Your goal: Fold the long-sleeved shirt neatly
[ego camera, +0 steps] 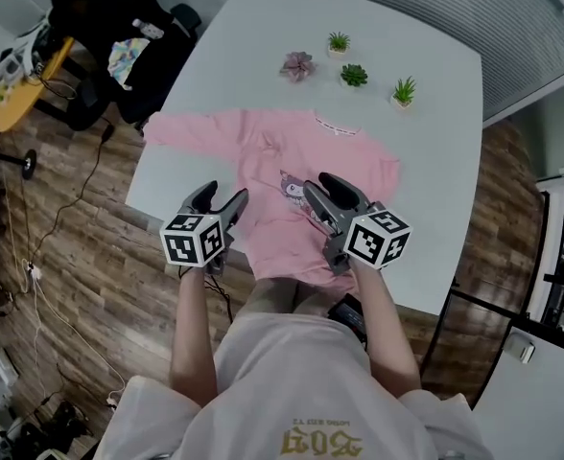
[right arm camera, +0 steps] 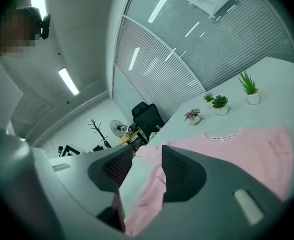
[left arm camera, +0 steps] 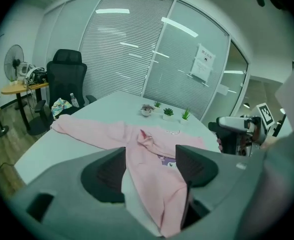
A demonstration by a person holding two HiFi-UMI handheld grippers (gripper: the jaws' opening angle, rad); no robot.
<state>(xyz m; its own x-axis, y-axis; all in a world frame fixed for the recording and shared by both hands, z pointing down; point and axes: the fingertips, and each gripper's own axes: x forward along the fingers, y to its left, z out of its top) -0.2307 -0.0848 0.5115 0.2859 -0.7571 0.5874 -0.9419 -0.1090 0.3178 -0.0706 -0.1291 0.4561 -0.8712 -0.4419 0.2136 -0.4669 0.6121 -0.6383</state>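
Fingers (left arm camera: 104, 174) apart on left gripper (ego camera: 224, 194), right gripper (ego camera: 320, 183); one shirt (ego camera: 292, 161); four plants (ego camera: 354, 75).

Reads as an office meeting room: big white table (ego camera: 435, 113), glass partition walls (left arm camera: 184, 69) with grey slatted blinds (left arm camera: 122, 49), posted white paper notice (left arm camera: 203, 63), black swivel office chair (left arm camera: 67, 81), ceiling strip light (right arm camera: 68, 81), wood-plank floor (ego camera: 71, 247).

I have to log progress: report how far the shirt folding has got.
Done: little. The pink shirt lies print up on the table, one sleeve stretched out sideways. In hand: nothing. The left hand-held gripper and right hand-held gripper hover open by its near hem. Left: sleeves in, body folded.
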